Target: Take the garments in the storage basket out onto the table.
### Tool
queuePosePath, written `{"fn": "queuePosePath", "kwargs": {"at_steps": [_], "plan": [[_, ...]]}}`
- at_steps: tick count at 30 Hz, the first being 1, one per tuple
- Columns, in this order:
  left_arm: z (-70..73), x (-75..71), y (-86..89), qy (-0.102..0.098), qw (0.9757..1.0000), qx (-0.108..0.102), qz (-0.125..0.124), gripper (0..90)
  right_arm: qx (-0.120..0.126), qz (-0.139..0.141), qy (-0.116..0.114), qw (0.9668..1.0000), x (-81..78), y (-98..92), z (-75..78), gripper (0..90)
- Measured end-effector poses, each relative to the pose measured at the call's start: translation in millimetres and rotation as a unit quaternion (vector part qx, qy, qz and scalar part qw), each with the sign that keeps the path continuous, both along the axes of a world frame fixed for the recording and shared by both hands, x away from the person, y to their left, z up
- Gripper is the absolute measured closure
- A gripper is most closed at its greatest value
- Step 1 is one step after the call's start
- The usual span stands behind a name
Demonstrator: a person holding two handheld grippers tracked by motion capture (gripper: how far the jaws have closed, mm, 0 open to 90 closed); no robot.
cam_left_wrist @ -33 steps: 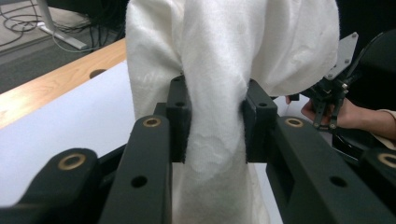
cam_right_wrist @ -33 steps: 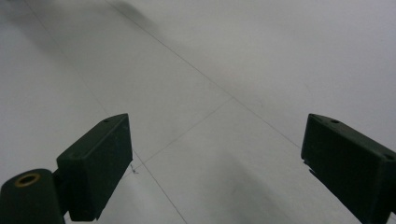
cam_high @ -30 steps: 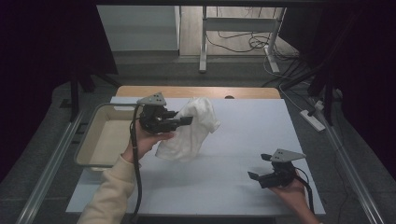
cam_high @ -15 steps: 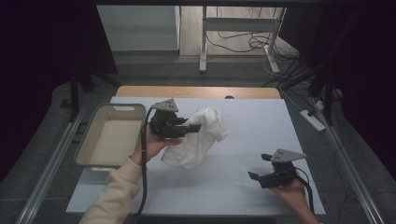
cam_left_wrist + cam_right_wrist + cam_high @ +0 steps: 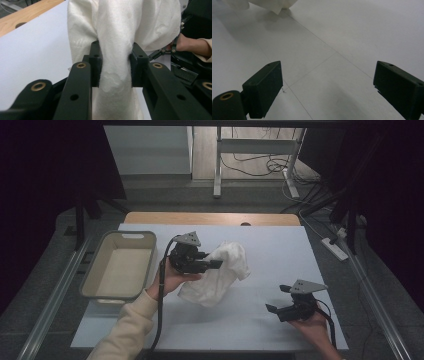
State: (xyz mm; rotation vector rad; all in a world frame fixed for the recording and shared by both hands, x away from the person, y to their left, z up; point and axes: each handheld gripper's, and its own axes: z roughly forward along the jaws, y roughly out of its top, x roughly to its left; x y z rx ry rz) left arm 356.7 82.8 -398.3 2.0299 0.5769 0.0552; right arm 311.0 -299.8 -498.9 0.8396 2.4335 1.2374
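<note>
The left tongs (image 5: pixel 212 265) were clenched on a bunched fold of the single white cloth (image 5: pixel 220 275), which hung from them over the middle of the surface (image 5: pixel 280 255), its lower edge seemingly brushing the top. The right tongs (image 5: pixel 276 299) rested at the near right, released and holding nothing, well apart from the cloth. One beige tub (image 5: pixel 120 266) stood at the left, nothing visible inside. By my reading, the cloth was picked up but not yet delivered; placing it remained.
</note>
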Motion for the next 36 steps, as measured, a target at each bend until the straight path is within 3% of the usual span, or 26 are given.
{"fn": "queuePosePath", "kwargs": {"at_steps": [11, 21, 32, 36], "plan": [[-25.3, 12.8, -7.2, 0.032, 0.9993, 0.017, -0.001, 68.5, 0.001, -0.001, 0.003, 1.0, 0.1, -0.1, -0.4, 8.7], [-40.7, 18.8, -11.7, 0.049, 0.9982, 0.034, -0.004, 68.0, 0.0, 0.0, 0.003, 1.0, -0.2, -0.3, 0.1, 8.7], [-62.3, 23.8, -22.1, 0.064, 0.9959, 0.063, 0.001, 66.7, -0.002, 0.0, 0.005, 1.0, 0.0, -0.1, -0.4, 8.7], [-71.7, 21.9, -33.7, 0.064, 0.9939, 0.089, -0.009, 66.2, -0.002, 0.0, 0.005, 1.0, 0.0, -0.1, -0.4, 8.7]]}}
